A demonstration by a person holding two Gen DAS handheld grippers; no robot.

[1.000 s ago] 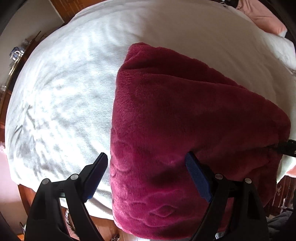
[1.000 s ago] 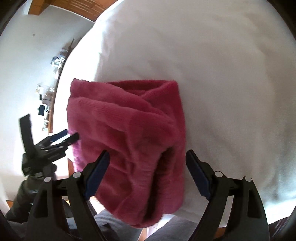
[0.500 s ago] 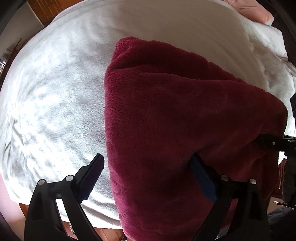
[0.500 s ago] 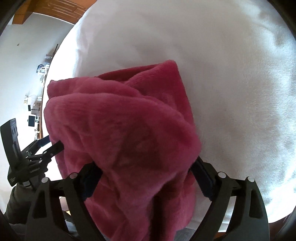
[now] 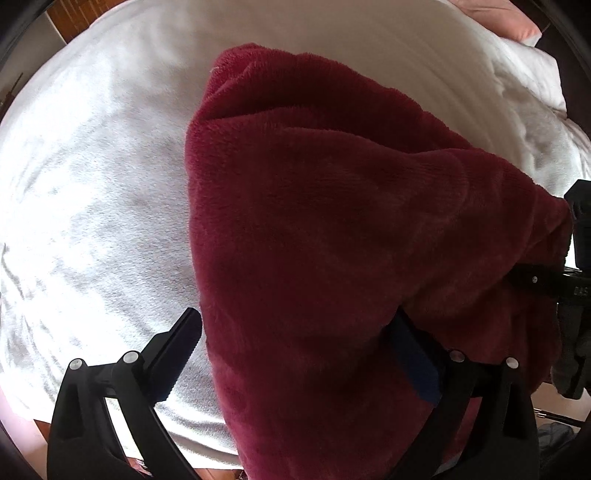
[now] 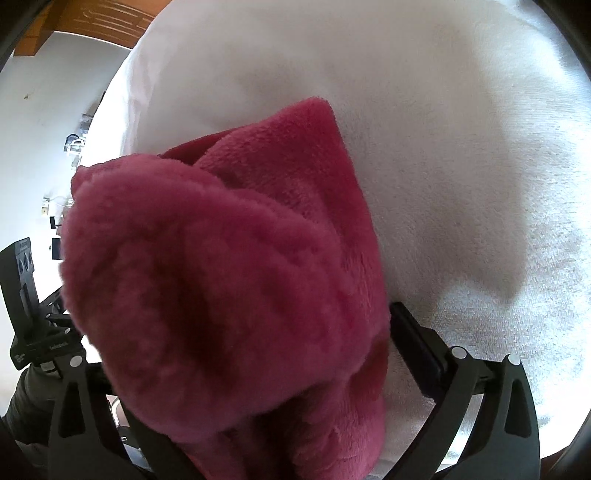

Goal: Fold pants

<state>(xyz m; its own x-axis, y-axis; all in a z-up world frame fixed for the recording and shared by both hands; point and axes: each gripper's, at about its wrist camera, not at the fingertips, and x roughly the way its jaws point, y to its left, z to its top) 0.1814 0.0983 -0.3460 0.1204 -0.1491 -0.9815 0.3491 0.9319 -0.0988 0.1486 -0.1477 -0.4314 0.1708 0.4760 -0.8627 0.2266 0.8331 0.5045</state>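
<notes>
The dark red fleece pants (image 5: 351, 240) lie bunched on the white bed cover (image 5: 92, 184). In the left wrist view my left gripper (image 5: 295, 343) is open, its jaws wide apart, with the near edge of the pants lying between the fingers and over the right one. In the right wrist view the pants (image 6: 221, 277) fill the space between the fingers of my right gripper (image 6: 266, 343), which is open; the left finger is hidden by the fabric. The right gripper also shows in the left wrist view at the far right edge (image 5: 576, 258), touching the pants.
White pillows (image 5: 517, 74) and a pink one (image 5: 513, 22) lie at the head of the bed. A wooden frame edge (image 5: 66, 22) and a white wall with small shelf items (image 6: 55, 184) border the bed. The left gripper shows at the left (image 6: 29, 314).
Both grippers have moved forward into the pants. The fabric now fills the gap between the right gripper's fingers and sits further between the left's. The pants look bunched higher.
</notes>
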